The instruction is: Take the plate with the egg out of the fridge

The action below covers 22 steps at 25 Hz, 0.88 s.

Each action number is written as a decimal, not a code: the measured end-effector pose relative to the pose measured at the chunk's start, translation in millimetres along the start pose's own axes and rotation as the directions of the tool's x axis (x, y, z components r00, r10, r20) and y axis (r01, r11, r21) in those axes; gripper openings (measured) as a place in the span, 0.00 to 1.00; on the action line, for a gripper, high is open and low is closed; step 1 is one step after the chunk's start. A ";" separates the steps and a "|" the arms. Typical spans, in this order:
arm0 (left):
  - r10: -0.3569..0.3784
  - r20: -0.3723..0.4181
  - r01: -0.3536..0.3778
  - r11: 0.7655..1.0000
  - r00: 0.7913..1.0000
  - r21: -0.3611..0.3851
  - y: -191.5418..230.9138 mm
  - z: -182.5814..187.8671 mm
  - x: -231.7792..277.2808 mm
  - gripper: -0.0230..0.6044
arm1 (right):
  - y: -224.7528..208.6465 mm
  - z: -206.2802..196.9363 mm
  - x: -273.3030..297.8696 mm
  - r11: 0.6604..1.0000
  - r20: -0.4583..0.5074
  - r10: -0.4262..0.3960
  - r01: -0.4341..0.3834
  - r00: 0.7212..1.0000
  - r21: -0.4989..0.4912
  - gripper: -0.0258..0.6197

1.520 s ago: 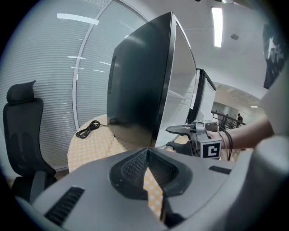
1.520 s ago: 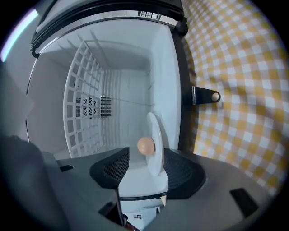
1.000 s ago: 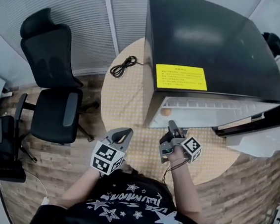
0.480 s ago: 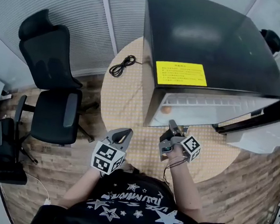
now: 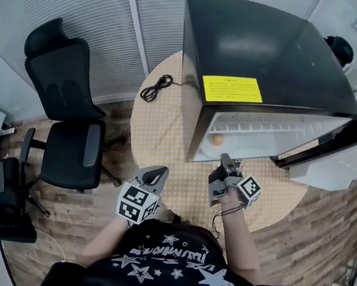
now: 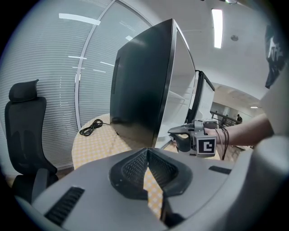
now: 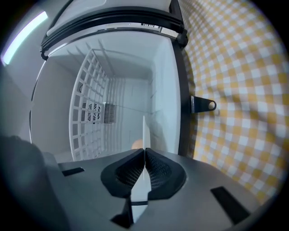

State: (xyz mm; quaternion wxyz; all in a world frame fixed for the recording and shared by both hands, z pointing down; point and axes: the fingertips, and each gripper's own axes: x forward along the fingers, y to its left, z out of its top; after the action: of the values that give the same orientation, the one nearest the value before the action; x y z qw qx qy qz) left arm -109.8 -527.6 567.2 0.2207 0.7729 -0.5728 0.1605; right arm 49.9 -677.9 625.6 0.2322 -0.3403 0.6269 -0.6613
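"On the round tabletop point(image 5: 161, 131), under its yellow-and-white checked cloth, what was the large boxy body?"

"A glossy black fridge point(image 5: 271, 47) with a rectangular yellow label point(image 5: 232, 89) on its flat top. Its door stood open, showing smooth white walls and a white wire grid shelf point(image 7: 88, 103)."

"Where was the plate?"

"Inside the fridge, at the mouth of the opening. The plate point(image 7: 144, 131) appeared edge-on in the right gripper view as a thin, stiff white blade. A rounded tan egg point(image 5: 216, 139) lay just beyond the fingers, low in the cavity."

"How did the right gripper point(image 5: 227, 160) stand?"

"Its dark, mesh-textured fingers point(image 7: 159, 169) were pressed together on the plate's rim."

"And the left gripper point(image 5: 156, 170)?"

"It hung near the tabletop's front edge, apart from the fridge. Its ribbed fingers point(image 6: 131, 168) met at the tips with nothing between them; only checked cloth showed through the wedge-shaped gap behind."

"Other items?"

"A coiled black cable point(image 5: 157, 85) lay on the cloth beside the fridge, and a black padded chair point(image 5: 69, 96) stood on the wood-grain floor."
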 end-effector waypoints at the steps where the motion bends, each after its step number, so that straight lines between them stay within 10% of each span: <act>1: -0.004 0.002 0.004 1.000 1.000 0.004 -0.5 0.3 -0.9 0.05 | 2.1 -0.1 -2.6 1.000 0.004 0.007 -0.007 1.000 -0.002 0.09; 22: -0.158 0.014 0.156 0.983 0.987 0.098 -35.2 -15.2 -45.8 0.05 | 14.5 -27.0 -123.6 0.997 0.169 0.074 -0.072 0.983 -0.019 0.09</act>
State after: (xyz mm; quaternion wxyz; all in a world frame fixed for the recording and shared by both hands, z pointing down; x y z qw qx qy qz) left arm -89.5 -473.6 551.7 0.1889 0.8272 -0.5039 0.1616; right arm 109.8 -570.6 592.0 0.3066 -0.3735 0.6212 -0.6169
